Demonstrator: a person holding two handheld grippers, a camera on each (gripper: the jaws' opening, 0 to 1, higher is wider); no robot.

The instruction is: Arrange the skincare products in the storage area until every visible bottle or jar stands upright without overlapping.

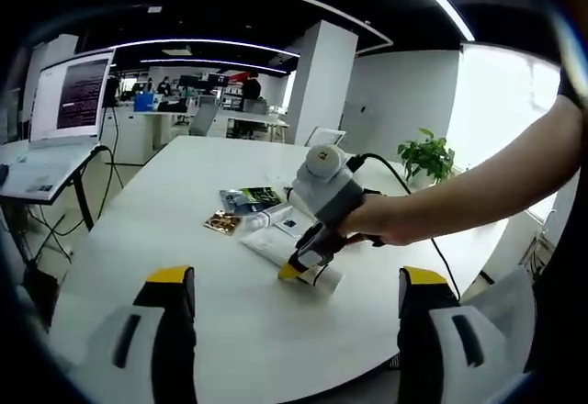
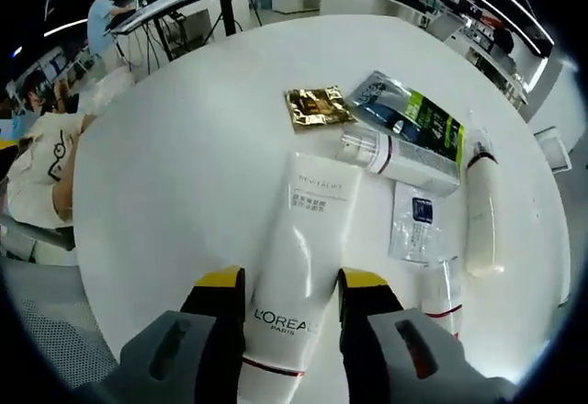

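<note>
White round table (image 2: 175,147); L'Oreal tube (image 2: 299,257) lies flat, cap end cut off at 6 o'clock. Right gripper (image 2: 290,296) jaws straddle it, contact unclear. Left gripper (image 1: 292,296) jaws apart, empty.

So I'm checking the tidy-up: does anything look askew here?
Yes. Every container lies flat on the round white table: the large white L'Oreal tube between the right gripper's jaws, and the slim white bottle far right.
</note>
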